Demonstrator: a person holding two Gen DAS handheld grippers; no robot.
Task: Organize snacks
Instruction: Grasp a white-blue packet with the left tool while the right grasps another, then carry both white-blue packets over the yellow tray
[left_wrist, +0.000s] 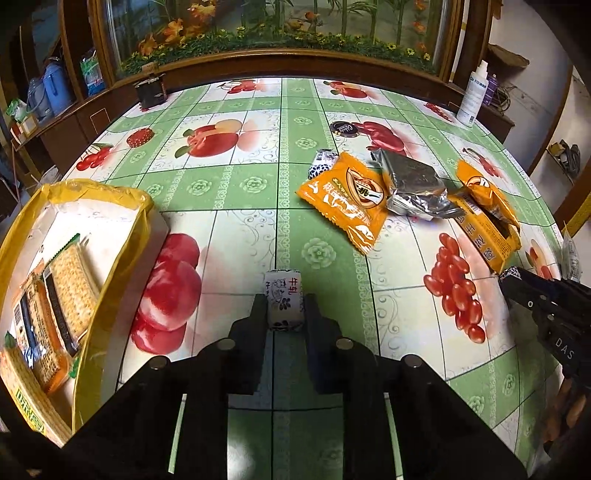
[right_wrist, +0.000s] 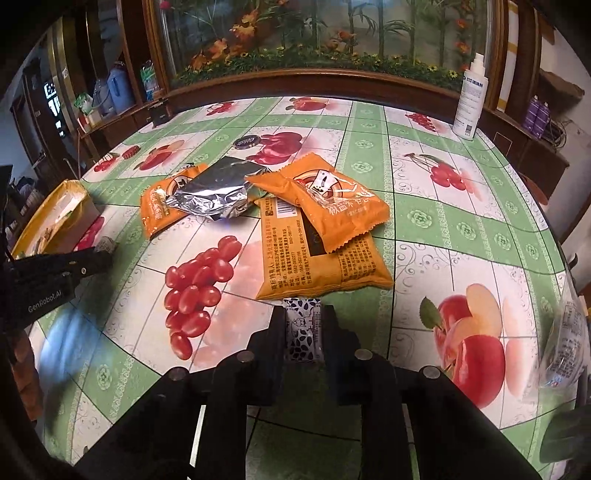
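Both hands are loaded. The left claw (left_wrist: 284, 308) is clamped on a small white candy (left_wrist: 283, 300) printed with red characters, held above the counter (left_wrist: 258, 192) just right of the yellow box (left_wrist: 110, 236). The right claw (right_wrist: 303, 332) is clamped on a second candy (right_wrist: 303, 328), this one in a black-and-white wrapper, held low just in front of the orange packets.

The yellow box stands open at the left edge of the counter and already holds several cracker packs (left_wrist: 66, 291), so part of the sorting looks done. Much is left, as far as I can judge: one orange packet (left_wrist: 347, 199) lies left of a silver foil packet (left_wrist: 413, 184) that rests partly over it, and two more orange packets (right_wrist: 325, 229) lie stacked on the right. Another small candy (left_wrist: 322, 162) sits behind the left orange packet, touching it, and a dark round disc (left_wrist: 344, 128) lies farther back. The two held candies are probably bound for the box, though neither is over it yet.
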